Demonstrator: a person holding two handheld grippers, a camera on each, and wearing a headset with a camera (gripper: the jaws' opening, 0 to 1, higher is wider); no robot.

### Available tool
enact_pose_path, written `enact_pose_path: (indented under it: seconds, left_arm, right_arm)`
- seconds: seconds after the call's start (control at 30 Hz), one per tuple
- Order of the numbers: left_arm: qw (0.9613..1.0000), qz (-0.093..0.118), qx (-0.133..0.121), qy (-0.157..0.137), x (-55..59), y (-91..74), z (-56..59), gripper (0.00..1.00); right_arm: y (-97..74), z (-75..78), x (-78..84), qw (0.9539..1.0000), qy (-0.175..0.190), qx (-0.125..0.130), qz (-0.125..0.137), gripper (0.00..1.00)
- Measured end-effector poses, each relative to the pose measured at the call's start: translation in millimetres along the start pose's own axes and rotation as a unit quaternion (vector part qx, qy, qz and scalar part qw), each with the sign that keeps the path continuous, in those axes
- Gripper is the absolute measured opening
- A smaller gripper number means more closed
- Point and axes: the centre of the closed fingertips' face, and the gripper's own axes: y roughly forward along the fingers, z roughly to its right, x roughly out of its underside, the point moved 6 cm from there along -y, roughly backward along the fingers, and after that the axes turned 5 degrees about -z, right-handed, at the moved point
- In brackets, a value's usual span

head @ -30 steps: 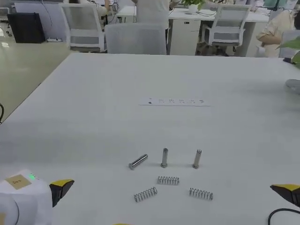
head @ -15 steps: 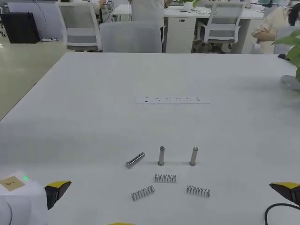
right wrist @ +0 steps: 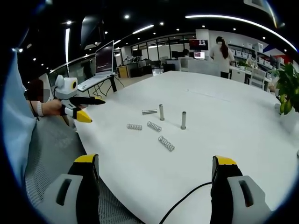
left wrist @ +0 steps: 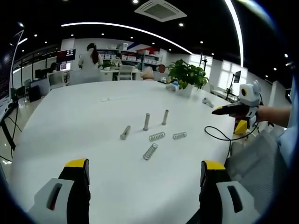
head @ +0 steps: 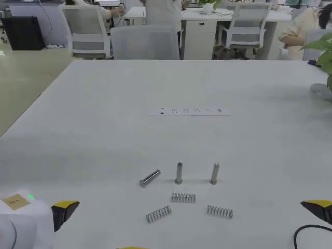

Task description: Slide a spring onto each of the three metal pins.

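Three metal pins stand in a row on the white table [head: 104, 129]: one lies on its side [head: 150, 178], the middle pin [head: 179, 173] and the right pin [head: 215, 174] are upright. In front of them lie three loose springs [head: 183, 197] [head: 158, 213] [head: 219, 211]. My left gripper [left wrist: 145, 164] is open and holds nothing, low at the table's near left, well short of the springs [left wrist: 150, 151]. My right gripper [right wrist: 155, 160] is open too, near the front right, apart from the nearest spring [right wrist: 166, 143]. Its yellow fingertip [head: 316, 206] shows at the right edge.
A flush socket strip [head: 189, 111] sits mid-table behind the pins. A black cable [head: 310, 233] loops by the right gripper. Office chairs [head: 148, 41] line the far edge, and a potted plant [left wrist: 187, 74] stands on the table's right side.
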Motion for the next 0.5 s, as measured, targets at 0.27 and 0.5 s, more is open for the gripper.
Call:
enact_pose_path:
  seconds: [0.27,0.5]
  left_arm:
    - [0.9999,-0.012,0.006,0.010,1.1,1.0,3.1,0.97]
    - [0.9995,-0.019,0.014,0.019,-1.4,1.9,1.9,0.97]
  right_arm:
    - [2.5,0.4,0.1,1.0000,-0.003,-0.004,-0.002,1.00]
    - [4.5,2.1,-0.4,0.9999,-0.010,-0.010,-0.007,1.00]
